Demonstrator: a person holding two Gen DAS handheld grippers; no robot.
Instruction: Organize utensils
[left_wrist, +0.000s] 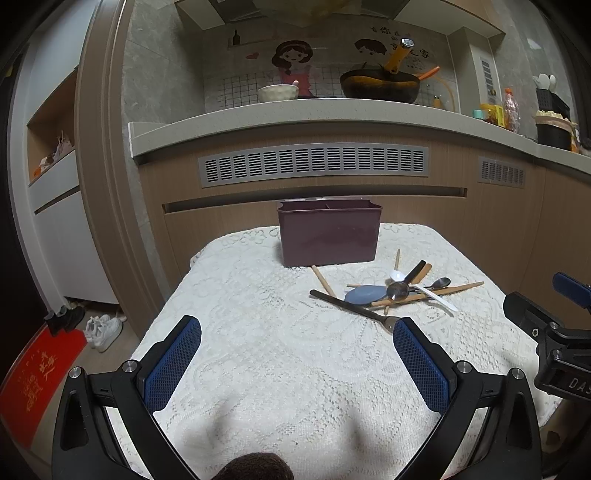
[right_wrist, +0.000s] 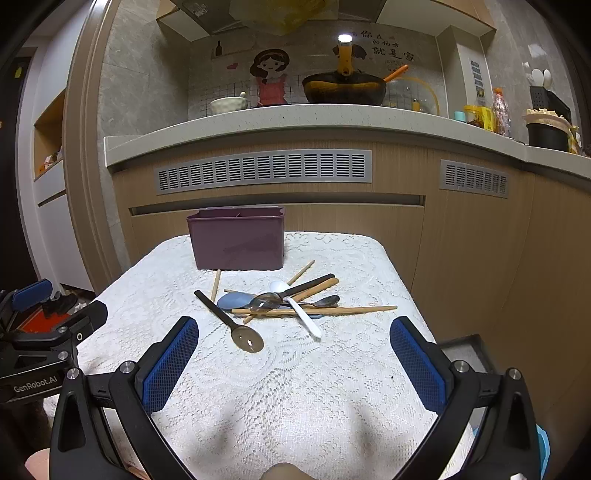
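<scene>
A purple utensil box (left_wrist: 328, 232) (right_wrist: 237, 238) with inner dividers stands at the far edge of the lace-covered table (left_wrist: 280, 369) (right_wrist: 295, 387). In front of it lies a jumbled pile: a black-handled metal spoon (right_wrist: 232, 325) (left_wrist: 351, 305), a white plastic spoon (right_wrist: 301, 310) (left_wrist: 428, 291), a blue-grey spoon (right_wrist: 236, 300) (left_wrist: 364, 294), a dark metal spoon (right_wrist: 321, 302), wooden chopsticks (right_wrist: 314, 311) (left_wrist: 428, 294). My left gripper (left_wrist: 297, 354) is open, left of the pile. My right gripper (right_wrist: 294, 356) is open, just short of the pile, nothing between its fingers.
A kitchen counter (left_wrist: 295, 118) with cabinet fronts rises right behind the table, carrying a wok (left_wrist: 380, 85), a bowl (left_wrist: 277, 92) and jars. Shoes (left_wrist: 103, 330) and a red mat (left_wrist: 40, 373) lie on the floor to the left.
</scene>
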